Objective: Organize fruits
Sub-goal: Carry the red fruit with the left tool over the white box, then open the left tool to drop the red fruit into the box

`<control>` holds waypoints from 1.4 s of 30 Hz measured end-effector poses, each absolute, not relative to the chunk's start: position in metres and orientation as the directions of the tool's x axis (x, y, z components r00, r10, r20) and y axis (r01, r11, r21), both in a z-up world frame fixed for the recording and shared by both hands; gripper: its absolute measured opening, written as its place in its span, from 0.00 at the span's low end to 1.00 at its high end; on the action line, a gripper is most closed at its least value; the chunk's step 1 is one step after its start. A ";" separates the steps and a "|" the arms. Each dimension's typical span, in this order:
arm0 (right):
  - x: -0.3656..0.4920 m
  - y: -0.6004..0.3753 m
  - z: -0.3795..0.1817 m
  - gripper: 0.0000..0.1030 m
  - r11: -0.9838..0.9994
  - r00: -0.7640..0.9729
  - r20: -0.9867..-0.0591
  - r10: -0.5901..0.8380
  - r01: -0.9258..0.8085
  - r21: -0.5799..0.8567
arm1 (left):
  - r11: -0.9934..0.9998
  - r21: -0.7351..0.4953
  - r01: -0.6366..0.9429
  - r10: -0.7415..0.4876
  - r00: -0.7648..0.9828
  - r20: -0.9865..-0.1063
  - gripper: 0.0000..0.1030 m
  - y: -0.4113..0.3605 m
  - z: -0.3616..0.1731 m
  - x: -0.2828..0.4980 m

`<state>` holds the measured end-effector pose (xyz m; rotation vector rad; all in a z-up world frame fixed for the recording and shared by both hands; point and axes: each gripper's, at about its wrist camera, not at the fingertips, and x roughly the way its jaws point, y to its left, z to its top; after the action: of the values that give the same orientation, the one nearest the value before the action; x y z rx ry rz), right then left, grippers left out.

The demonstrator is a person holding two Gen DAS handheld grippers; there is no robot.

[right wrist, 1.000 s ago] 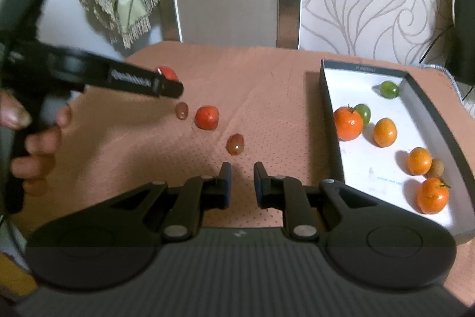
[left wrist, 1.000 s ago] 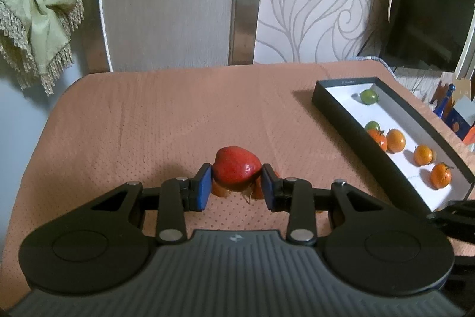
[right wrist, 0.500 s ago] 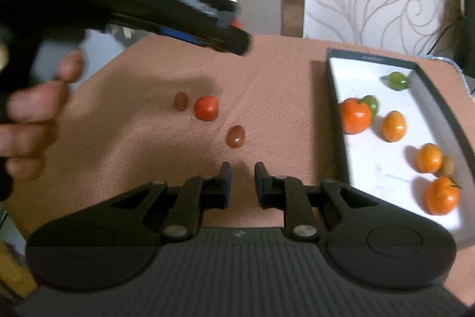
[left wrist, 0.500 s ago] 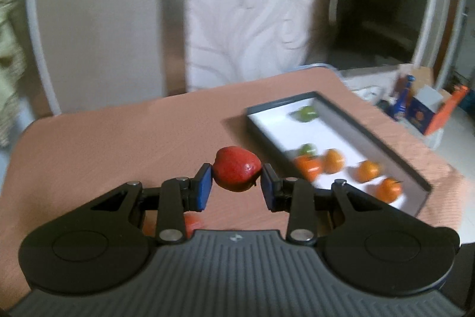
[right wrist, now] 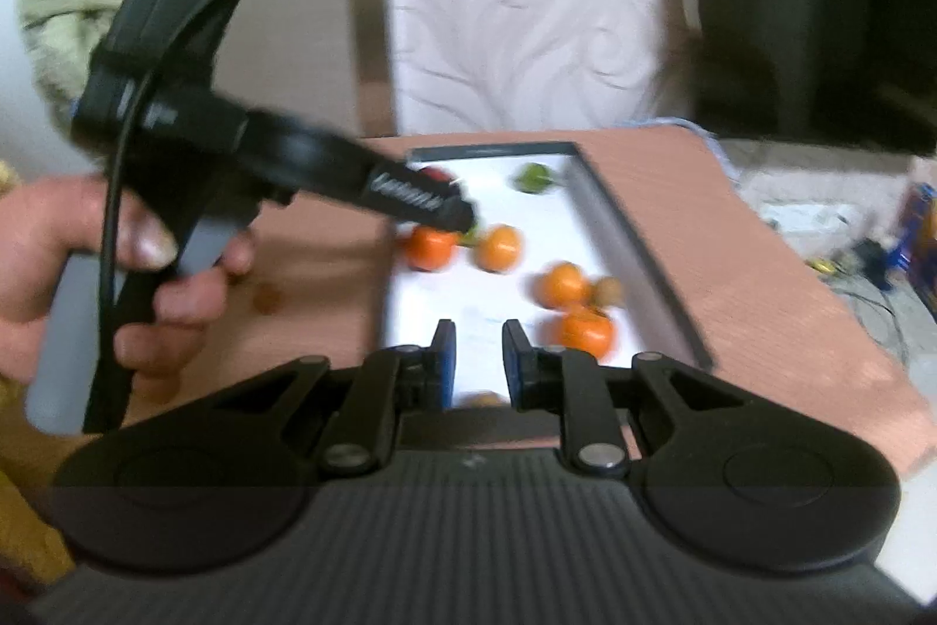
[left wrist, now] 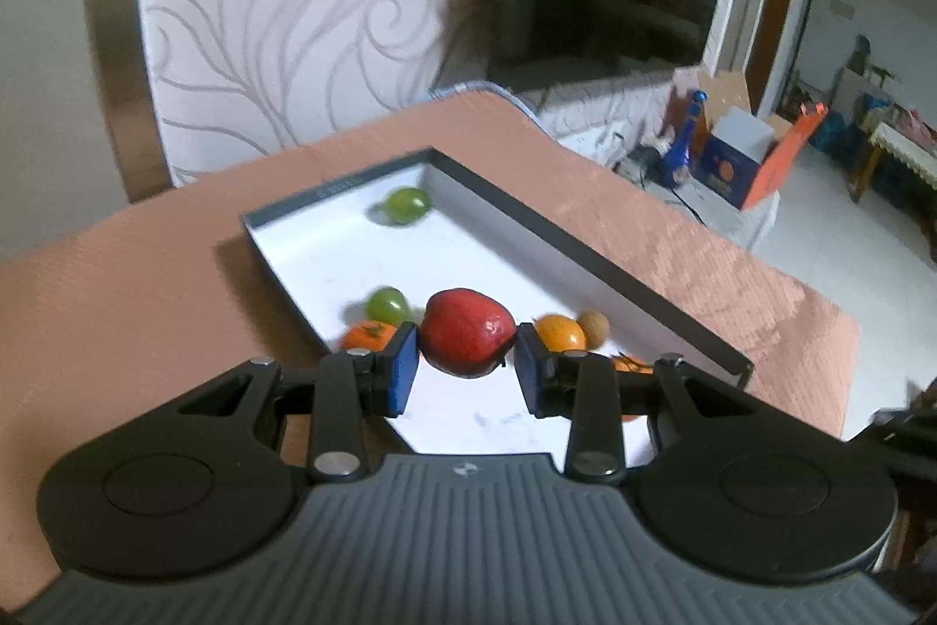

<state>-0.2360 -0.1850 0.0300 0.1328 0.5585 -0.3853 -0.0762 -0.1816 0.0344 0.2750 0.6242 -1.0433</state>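
Gripping a red fruit (left wrist: 467,332) between its pads, the left gripper (left wrist: 467,368) is now carried over the tray (left wrist: 591,250), where a second ago it was held over the cloth (left wrist: 134,285) beside the tray — so the drop is judged close. The right gripper (right wrist: 474,355), clenched on nothing, is brought to the tray's near end. Motion blurs the orange fruits (right wrist: 501,247) in the tray; one by the tray's near rim is half hidden behind the left gripper, and small fruits left of the tray are barely made out.
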 end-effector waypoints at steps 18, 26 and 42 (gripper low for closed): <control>-0.246 -0.203 0.028 0.20 0.890 0.757 -0.544 -0.362 0.454 0.039 | 0.532 -0.056 0.845 -0.676 0.384 -0.629 0.59 -0.185 0.017 -0.072; -0.224 -0.189 0.033 0.20 0.920 0.793 -0.523 -0.314 0.391 0.041 | 0.616 -0.058 0.785 -0.655 0.470 -0.592 0.59 -0.151 0.036 -0.056; -0.187 -0.152 0.036 0.20 0.968 0.828 -0.526 -0.195 0.247 0.031 | 0.731 -0.030 0.681 -0.567 0.583 -0.582 0.55 -0.046 0.025 -0.035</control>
<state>-0.1869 -0.1516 0.0359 0.0989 0.5474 -0.2352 -0.0351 -0.0462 0.0246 0.2054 0.6032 -0.7344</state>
